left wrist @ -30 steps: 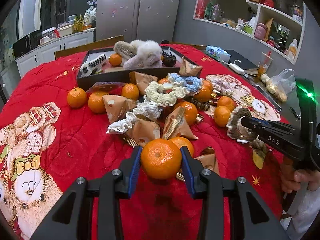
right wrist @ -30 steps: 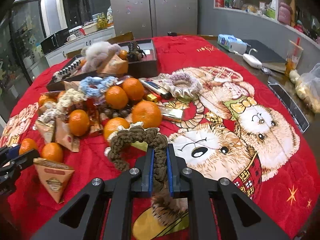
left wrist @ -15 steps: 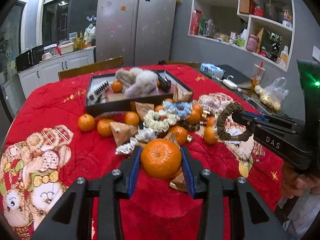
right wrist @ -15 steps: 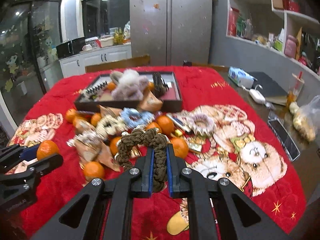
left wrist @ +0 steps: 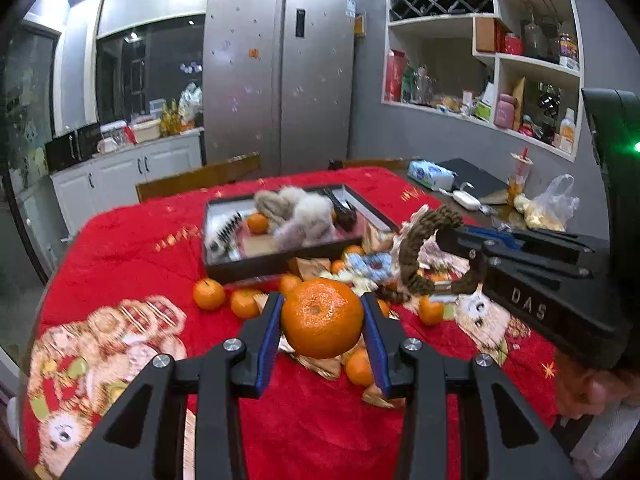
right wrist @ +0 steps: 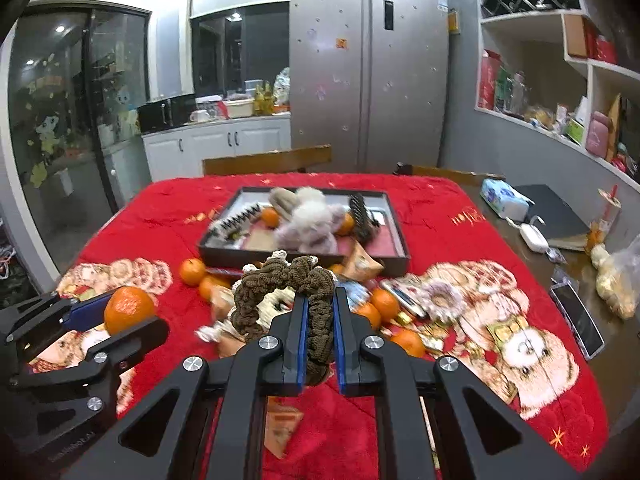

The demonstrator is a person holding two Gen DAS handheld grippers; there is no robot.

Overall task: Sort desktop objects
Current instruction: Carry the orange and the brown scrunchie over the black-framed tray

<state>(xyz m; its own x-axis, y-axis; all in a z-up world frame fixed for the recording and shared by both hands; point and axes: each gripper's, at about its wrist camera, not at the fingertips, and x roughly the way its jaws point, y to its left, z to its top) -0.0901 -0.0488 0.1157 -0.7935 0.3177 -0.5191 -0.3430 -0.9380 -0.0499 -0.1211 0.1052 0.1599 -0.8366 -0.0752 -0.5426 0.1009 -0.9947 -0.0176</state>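
I have lifted both catches clear of the tabletop: my left gripper (left wrist: 322,330) is clamped on a mandarin (left wrist: 322,318), my right gripper (right wrist: 320,328) on a brown scrunchie (right wrist: 280,284). The sorting tray (right wrist: 394,236) waits at twelve o'clock, likely their destination.

Far past the fingers stands a big gray fridge (right wrist: 366,76). White shelves (left wrist: 484,64) hang right of it.

I see an orange tangerine (left wrist: 322,317), a brown knitted scrunchie (right wrist: 290,288), black tongs with blue pads (left wrist: 267,340), and a red bear-patterned cloth (right wrist: 532,344) over my bench.
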